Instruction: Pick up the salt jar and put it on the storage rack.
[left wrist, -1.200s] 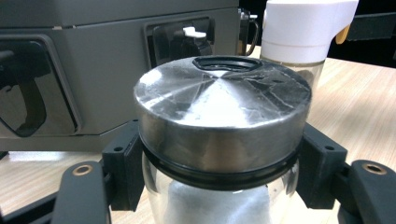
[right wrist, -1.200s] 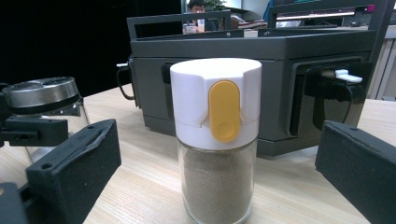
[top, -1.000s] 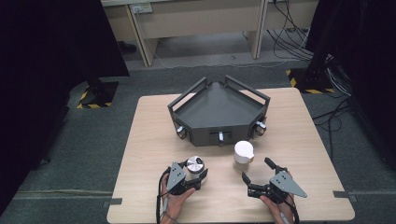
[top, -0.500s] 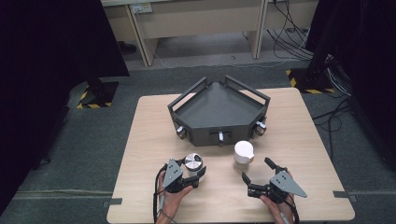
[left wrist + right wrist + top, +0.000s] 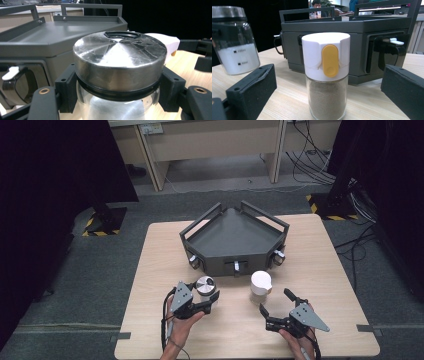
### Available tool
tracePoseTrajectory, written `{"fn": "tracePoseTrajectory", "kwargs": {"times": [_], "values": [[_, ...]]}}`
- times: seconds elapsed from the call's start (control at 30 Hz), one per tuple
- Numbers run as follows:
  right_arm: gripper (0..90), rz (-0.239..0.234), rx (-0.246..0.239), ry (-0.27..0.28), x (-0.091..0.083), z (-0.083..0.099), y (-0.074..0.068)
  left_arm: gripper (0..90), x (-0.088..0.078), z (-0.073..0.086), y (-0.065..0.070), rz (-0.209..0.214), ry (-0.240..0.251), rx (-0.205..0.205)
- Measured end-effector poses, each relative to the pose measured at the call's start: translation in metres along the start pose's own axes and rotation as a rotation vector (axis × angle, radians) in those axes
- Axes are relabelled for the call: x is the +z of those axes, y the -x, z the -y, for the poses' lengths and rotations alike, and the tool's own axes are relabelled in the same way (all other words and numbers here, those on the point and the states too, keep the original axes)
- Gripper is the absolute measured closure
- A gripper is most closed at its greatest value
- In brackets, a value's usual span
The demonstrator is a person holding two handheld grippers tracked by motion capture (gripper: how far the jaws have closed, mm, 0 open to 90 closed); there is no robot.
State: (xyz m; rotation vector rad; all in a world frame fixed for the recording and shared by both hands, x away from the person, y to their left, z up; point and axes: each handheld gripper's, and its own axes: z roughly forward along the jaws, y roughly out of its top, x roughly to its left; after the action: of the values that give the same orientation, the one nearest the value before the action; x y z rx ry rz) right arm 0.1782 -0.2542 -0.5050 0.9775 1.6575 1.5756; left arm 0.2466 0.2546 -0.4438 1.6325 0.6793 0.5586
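Flanking the white-capped shaker, a steel-lidded jar fronts the grey tray.

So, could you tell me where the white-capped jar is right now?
In the high view the white-capped jar stands on the table, just in front of the grey tray, between the two grippers and ahead of the open right gripper.

Both grippers are black: the left gripper has a dark grey plate on top and a black cable trailing back; the right gripper carries a lighter grey three-cornered plate. Brass-coloured screw holes mark the blocky jaws.
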Motion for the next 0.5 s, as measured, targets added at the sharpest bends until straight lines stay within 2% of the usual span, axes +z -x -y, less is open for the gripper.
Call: {"fn": "tracePoseTrajectory", "kwargs": {"times": [0.17, 0.5], "values": [[0.3, 0.000, 0.000, 0.000, 0.000, 0.000, 0.000, 30.5, 0.002, -0.014, -0.002, 0.006, 0.003, 0.016], [0.3, -0.001, 0.003, 0.003, -0.001, 0.000, 0.000, 30.5, 0.010, -0.042, -0.010, 0.013, 0.014, 0.018]]}}
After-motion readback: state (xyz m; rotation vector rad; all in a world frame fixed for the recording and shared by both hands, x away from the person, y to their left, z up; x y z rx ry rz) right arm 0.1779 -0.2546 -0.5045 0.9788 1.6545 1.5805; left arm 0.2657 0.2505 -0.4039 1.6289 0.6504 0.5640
